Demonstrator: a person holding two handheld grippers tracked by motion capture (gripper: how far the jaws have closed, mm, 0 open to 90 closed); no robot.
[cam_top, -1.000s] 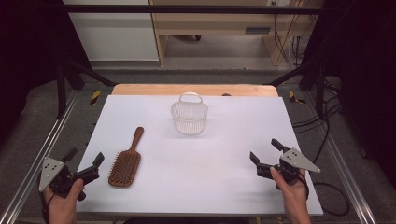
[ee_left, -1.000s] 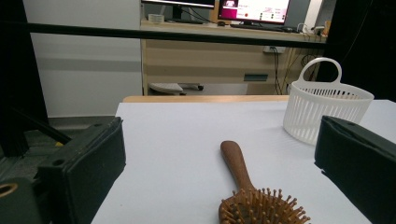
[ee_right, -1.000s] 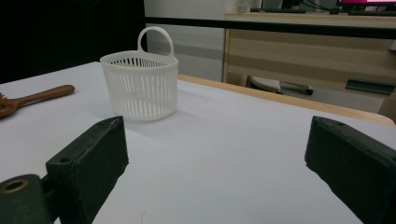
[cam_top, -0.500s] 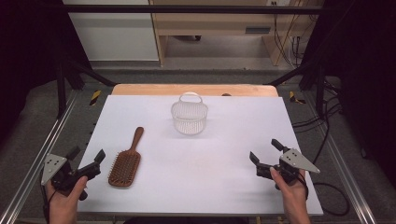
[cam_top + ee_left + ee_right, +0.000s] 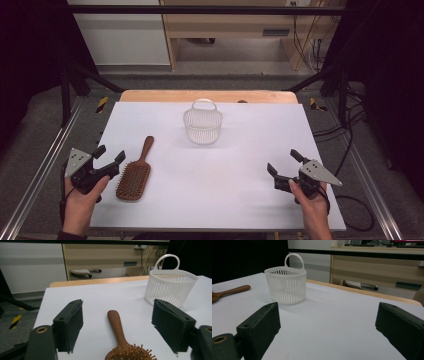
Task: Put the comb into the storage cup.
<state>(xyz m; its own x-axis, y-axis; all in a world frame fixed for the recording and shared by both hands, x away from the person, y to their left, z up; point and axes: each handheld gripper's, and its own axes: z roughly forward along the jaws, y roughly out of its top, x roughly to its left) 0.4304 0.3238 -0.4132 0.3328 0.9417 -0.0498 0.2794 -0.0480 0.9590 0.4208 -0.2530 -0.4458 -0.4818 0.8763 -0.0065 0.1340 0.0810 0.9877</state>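
Note:
A brown wooden hairbrush [image 5: 135,174] lies bristles up on the left of the white table [image 5: 240,150], handle pointing away from me. My left gripper [image 5: 110,156] is open just left of the brush head; in the left gripper view the hairbrush [image 5: 120,335] lies between and beyond the jaws. A white slatted plastic basket [image 5: 202,124] with a loop handle stands upright at the middle back; it is the basket [image 5: 171,286] in the left gripper view and the basket [image 5: 286,285] in the right gripper view. My right gripper [image 5: 284,162] is open and empty near the front right.
A wooden strip [image 5: 210,96] borders the table's far edge. Metal frame rails [image 5: 45,165] run along both sides, and cables [image 5: 345,130] trail on the floor at the right. Cabinets [image 5: 235,30] stand behind the table.
The left gripper has shifted slightly right and forward, closer to the hairbrush head. The right gripper has barely moved.

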